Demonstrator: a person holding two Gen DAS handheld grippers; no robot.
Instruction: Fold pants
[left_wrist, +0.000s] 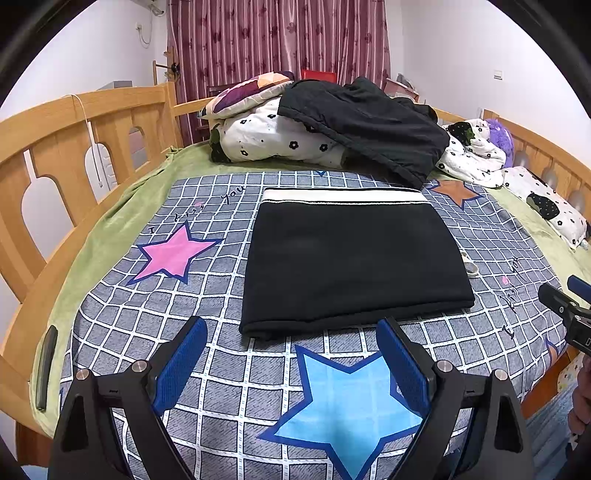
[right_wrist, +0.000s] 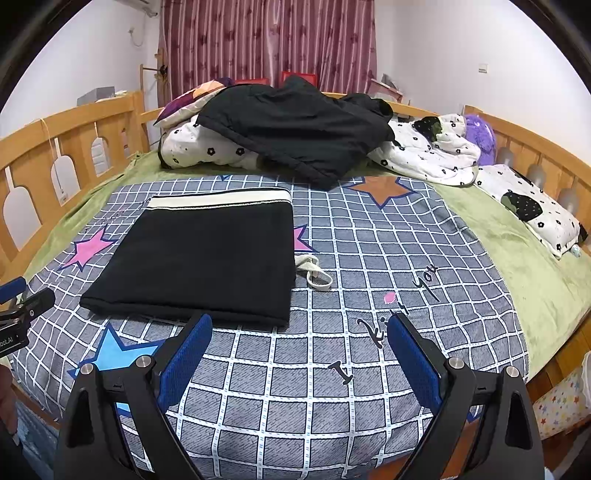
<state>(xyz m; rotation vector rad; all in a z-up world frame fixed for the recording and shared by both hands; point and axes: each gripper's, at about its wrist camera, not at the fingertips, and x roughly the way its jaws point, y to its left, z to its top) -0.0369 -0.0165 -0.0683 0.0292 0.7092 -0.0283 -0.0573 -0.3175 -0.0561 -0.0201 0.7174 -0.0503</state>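
Note:
The black pants (left_wrist: 354, 262) lie folded into a flat rectangle on the checked bedspread (left_wrist: 236, 387), white waistband (left_wrist: 343, 195) at the far edge. A white drawstring (right_wrist: 314, 275) pokes out at their right side. My left gripper (left_wrist: 291, 332) stands open just short of the pants' near edge, nothing between its blue pads (left_wrist: 181, 365). In the right wrist view the pants (right_wrist: 199, 262) lie ahead to the left. My right gripper (right_wrist: 299, 328) is open too, over bare bedspread (right_wrist: 332, 387) by the pants' near right corner, and shows at the right edge as right gripper (left_wrist: 569, 306).
A heap of flowered bedding (left_wrist: 269, 136) with dark clothing (left_wrist: 369, 122) on top fills the far end of the bed. A pillow (right_wrist: 535, 210) and a purple plush toy (right_wrist: 480, 136) lie at the far right. Wooden rails (left_wrist: 74, 147) border the bed. A dark phone (left_wrist: 46, 365) rests on the left edge.

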